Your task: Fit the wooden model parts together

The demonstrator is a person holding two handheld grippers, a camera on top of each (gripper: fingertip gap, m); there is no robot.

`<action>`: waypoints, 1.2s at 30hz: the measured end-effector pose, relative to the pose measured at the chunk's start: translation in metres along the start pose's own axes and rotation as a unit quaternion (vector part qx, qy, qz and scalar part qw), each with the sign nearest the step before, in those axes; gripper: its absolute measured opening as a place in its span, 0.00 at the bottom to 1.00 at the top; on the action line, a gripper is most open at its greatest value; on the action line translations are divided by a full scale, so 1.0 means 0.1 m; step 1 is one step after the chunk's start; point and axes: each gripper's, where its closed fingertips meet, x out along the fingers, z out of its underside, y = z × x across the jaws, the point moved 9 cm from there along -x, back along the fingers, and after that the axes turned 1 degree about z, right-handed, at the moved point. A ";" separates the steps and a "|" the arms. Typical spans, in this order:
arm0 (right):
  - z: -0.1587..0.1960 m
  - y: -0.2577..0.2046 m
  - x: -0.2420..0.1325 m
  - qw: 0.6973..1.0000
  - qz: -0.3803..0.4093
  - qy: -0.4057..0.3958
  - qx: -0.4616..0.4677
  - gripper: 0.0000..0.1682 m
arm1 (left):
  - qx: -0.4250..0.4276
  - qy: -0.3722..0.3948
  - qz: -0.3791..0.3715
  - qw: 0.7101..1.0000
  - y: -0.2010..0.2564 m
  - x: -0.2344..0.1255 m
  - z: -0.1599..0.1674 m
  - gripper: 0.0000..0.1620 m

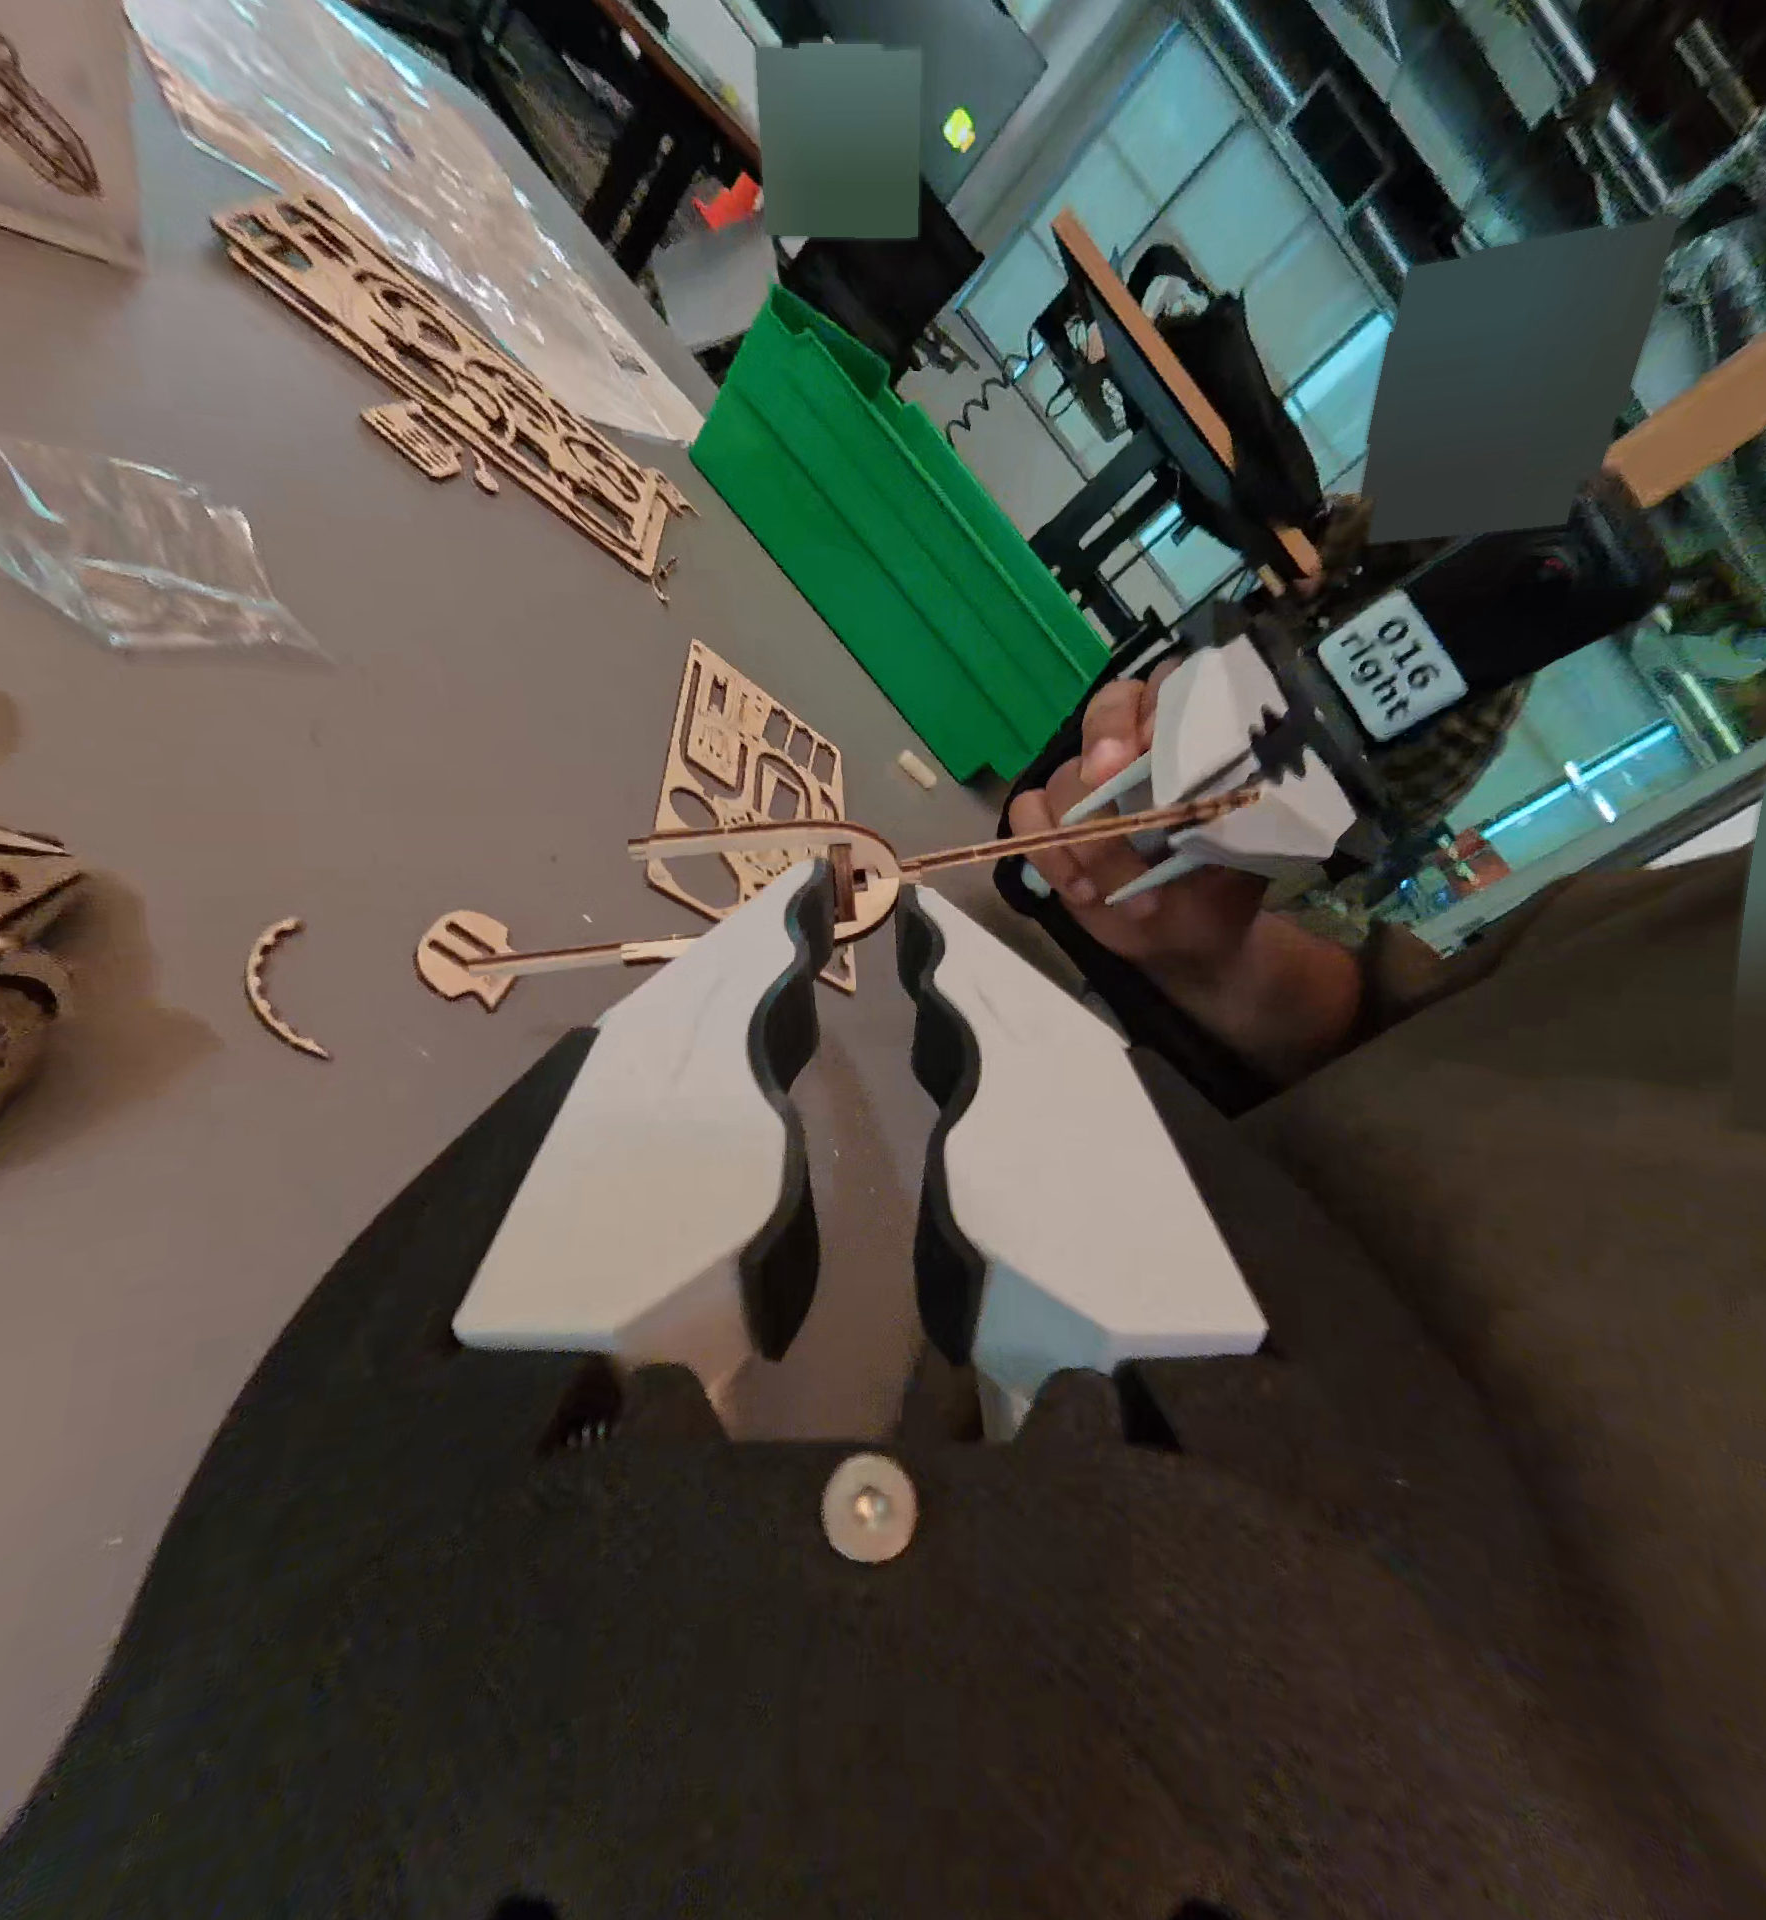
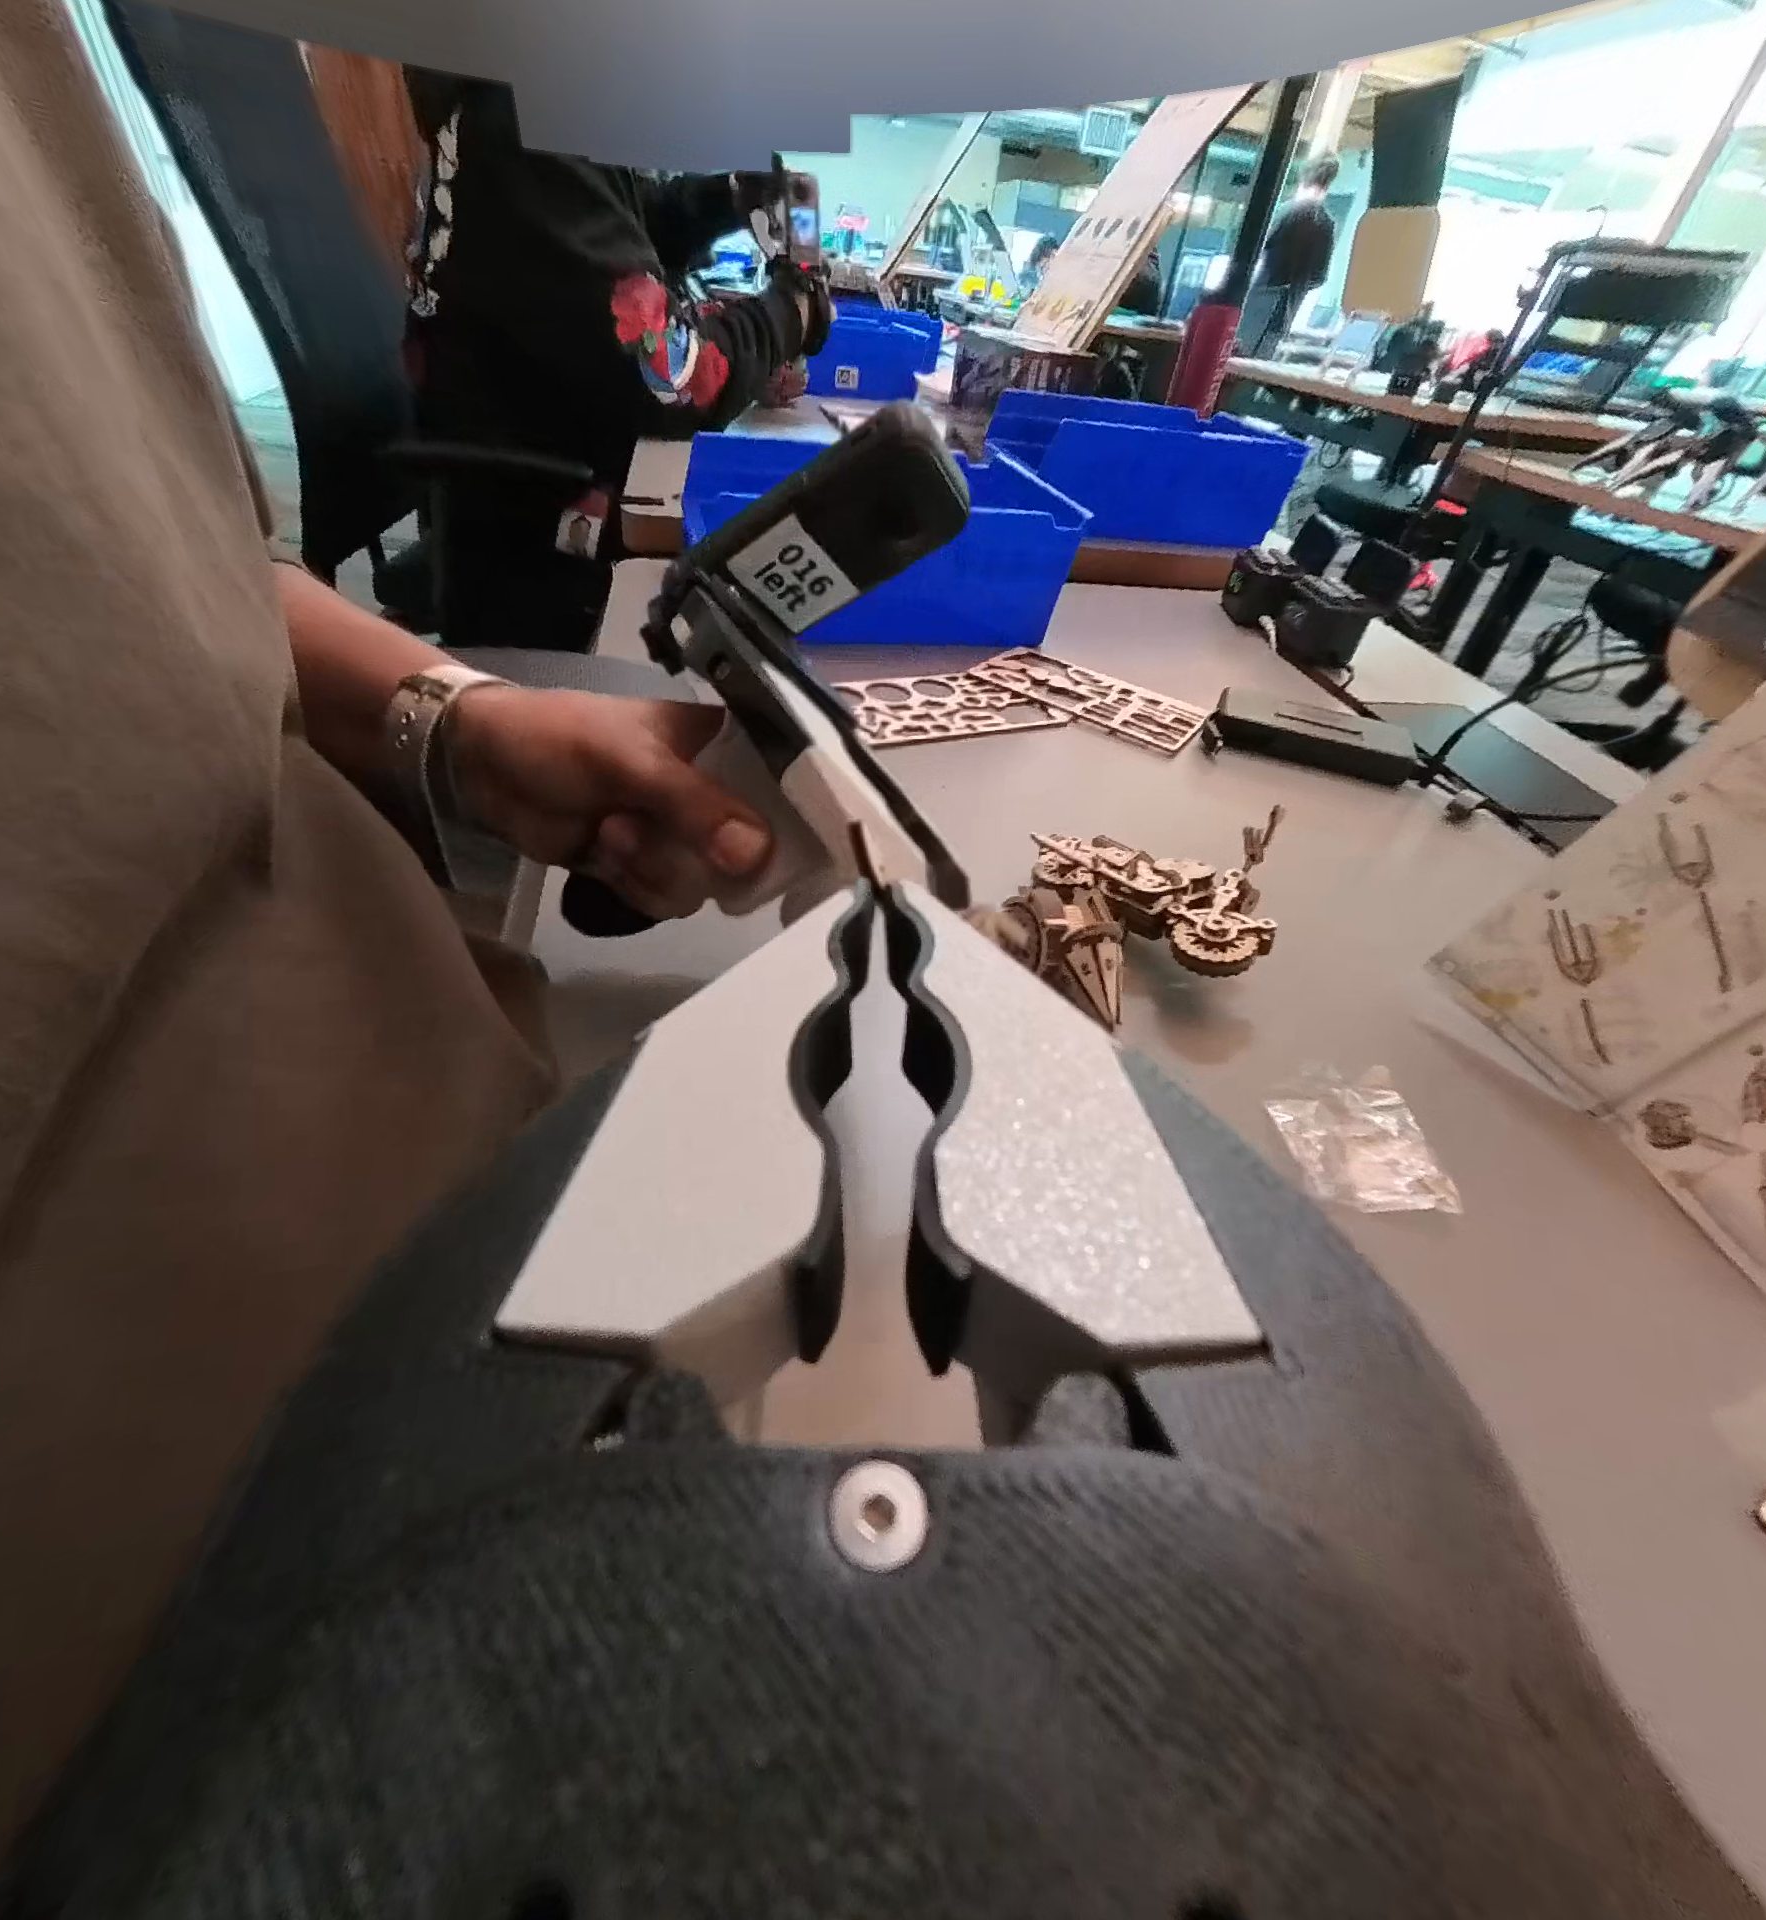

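Note:
In the left wrist view my left gripper (image 1: 858, 899) is shut on a rounded wooden part (image 1: 754, 840), held above the grey table (image 1: 235, 1195). A thin wooden strip (image 1: 1066, 831) runs from that part to my right gripper (image 1: 1211, 805), which is shut on its far end. In the right wrist view my right gripper (image 2: 881, 904) pinches the strip (image 2: 866, 852) at its tips, seen edge-on. The left gripper (image 2: 941, 873) is just beyond it, held by a hand. The joint between the two pieces is partly hidden by the fingers.
On the table lie a disc-and-stick piece (image 1: 463, 956), a toothed arc (image 1: 271, 987), cut-out wooden sheets (image 1: 443, 384) (image 1: 754, 779), a plastic bag (image 2: 1362, 1143), a part-built motorcycle model (image 2: 1139, 904) and an instruction sheet (image 2: 1689, 987). A green bin (image 1: 879, 561) and blue bins (image 2: 962, 540) stand beyond. My right fingertips sit around 6 centimeters from my left ones.

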 end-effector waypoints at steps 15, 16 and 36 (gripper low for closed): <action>0.00 -0.03 0.04 1.000 0.000 -0.011 -0.010 0.00 | -0.045 0.031 0.007 0.999 -0.06 -0.09 -0.01 0.06; -0.02 0.00 0.02 1.000 0.001 -0.001 0.004 0.00 | -0.052 0.020 0.012 0.998 -0.05 -0.06 0.04 0.07; 0.44 0.24 0.13 0.984 0.036 -0.168 0.052 0.00 | -0.057 0.079 -0.012 0.995 -0.20 -0.28 -0.14 0.06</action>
